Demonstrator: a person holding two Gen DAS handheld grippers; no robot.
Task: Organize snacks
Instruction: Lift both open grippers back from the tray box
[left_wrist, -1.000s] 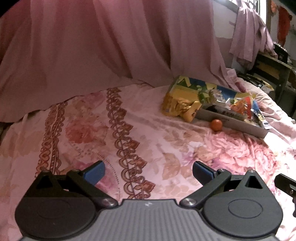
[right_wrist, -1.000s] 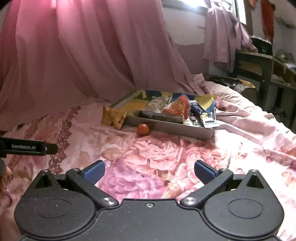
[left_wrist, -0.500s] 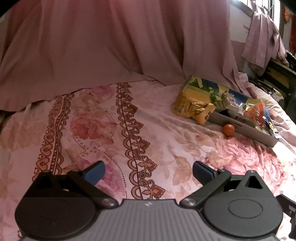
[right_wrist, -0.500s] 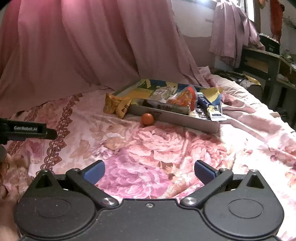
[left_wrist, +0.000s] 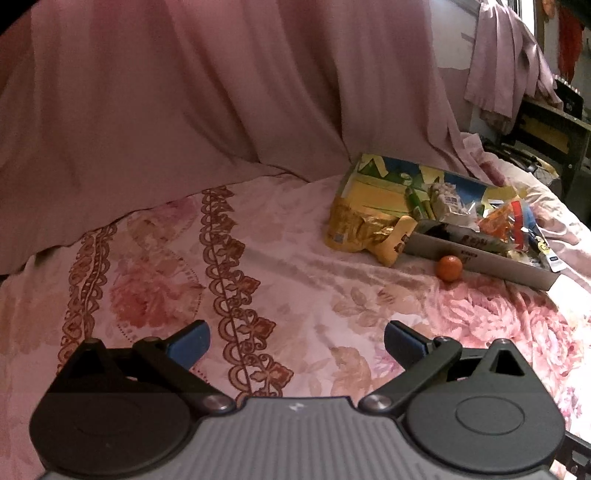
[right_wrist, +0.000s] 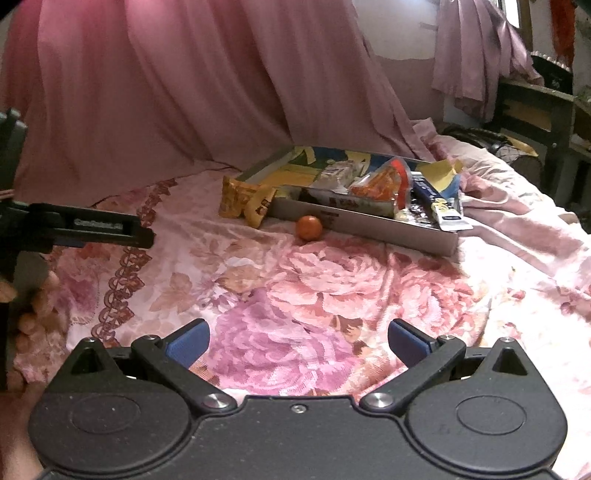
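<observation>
Orange and round, a small fruit (left_wrist: 448, 268) (right_wrist: 309, 228) lies on the bed, touching or just short of the near wall of the grey tray (left_wrist: 480, 262) (right_wrist: 388, 232) — the landmark for everything else. Inside the tray sits a jumble of snack packets: an orange-red crinkled bag (right_wrist: 384, 181), a pale wrapped bar (right_wrist: 334, 173), and a blue-and-white tube (right_wrist: 439, 206) hanging over the tray's near right corner. A yellow foil packet (left_wrist: 364, 232) (right_wrist: 245, 205) leans against the tray's left corner, outside it.

Only the right wrist view shows the tray's full near wall and the left hand-held gripper (right_wrist: 146, 236) from the side, well left of the tray, with fingers of the person's hand (right_wrist: 35, 306) wrapped round its handle. The left wrist view shows more of the bedspread's brown lace-pattern stripes (left_wrist: 232, 295), far left of the tray.

Each hand-held gripper has its jaws spread wide and grips nothing: the left hand-held gripper (left_wrist: 295, 339) hangs over the stripes, the right hand-held gripper (right_wrist: 297, 341) over a big pink rose print, both well short of the tray.

The bed wears a pink floral bedspread (right_wrist: 332, 288). Behind the tray a pink curtain (left_wrist: 184, 92) (right_wrist: 166, 81) drapes down; right of the tray stands a dark wooden desk (right_wrist: 535, 107) with pink cloth (right_wrist: 476, 55) hung beside it.
</observation>
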